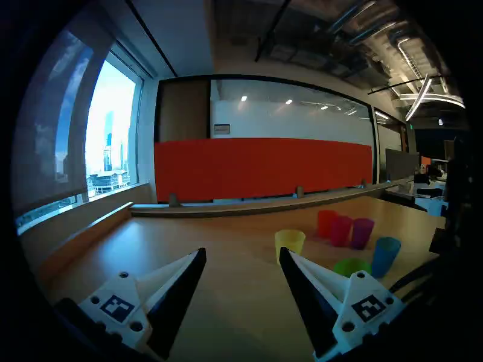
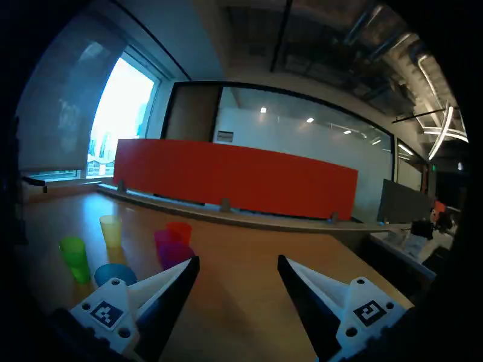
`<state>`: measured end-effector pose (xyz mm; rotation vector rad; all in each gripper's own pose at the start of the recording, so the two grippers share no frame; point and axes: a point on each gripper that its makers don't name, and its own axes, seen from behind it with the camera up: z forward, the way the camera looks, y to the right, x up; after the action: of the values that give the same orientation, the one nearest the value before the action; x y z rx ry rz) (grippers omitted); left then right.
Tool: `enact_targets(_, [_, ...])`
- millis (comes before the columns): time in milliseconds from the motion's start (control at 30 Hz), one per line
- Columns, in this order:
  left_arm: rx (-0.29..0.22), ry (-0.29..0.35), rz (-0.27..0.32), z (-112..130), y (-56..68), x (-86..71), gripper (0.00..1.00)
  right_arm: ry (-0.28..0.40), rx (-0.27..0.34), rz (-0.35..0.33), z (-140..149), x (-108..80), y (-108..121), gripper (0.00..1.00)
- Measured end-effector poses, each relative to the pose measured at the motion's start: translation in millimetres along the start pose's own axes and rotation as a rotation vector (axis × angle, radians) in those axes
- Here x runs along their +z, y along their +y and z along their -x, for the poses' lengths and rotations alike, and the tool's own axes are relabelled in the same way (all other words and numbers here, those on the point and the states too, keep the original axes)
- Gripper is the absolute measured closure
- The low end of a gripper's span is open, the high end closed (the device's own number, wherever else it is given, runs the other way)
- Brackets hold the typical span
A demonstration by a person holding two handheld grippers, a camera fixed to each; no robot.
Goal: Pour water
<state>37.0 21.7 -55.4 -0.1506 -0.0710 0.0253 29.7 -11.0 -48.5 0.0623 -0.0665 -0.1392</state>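
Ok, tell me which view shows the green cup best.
The right gripper view: the green cup stands whole and unobstructed on the table. In the left gripper view its lower part is hidden behind that gripper's finger.

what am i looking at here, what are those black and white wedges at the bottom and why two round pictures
There is no robot arm here: a person holds a two-finger gripper in each hand. Each round picture comes from a camera riding on one gripper, looking forward between its jaws. The wedges you see are those jaws. The left gripper and the right gripper both stand open, holding nothing. Ahead on the wooden table stand a yellow cup, red cup, pink cup, purple cup, blue cup and green cup.
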Motion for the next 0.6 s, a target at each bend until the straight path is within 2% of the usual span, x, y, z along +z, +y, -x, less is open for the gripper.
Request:
enact_targets(200, [-0.016,0.034,-0.02,-5.9,-6.0,4.8,0.11,0.018,0.029,0.044,-9.2,3.7,11.0,0.0])
enact_targets(400, [-0.009,0.048,-0.039,-4.7,-13.4,10.6,0.1,0.019,0.033,0.067,-10.6,7.7,15.1,0.0])
enact_targets(600, [0.0,0.073,-0.03,-8.9,-8.3,14.8,0.1,0.018,0.03,0.08,-12.8,10.0,15.0,0.0])
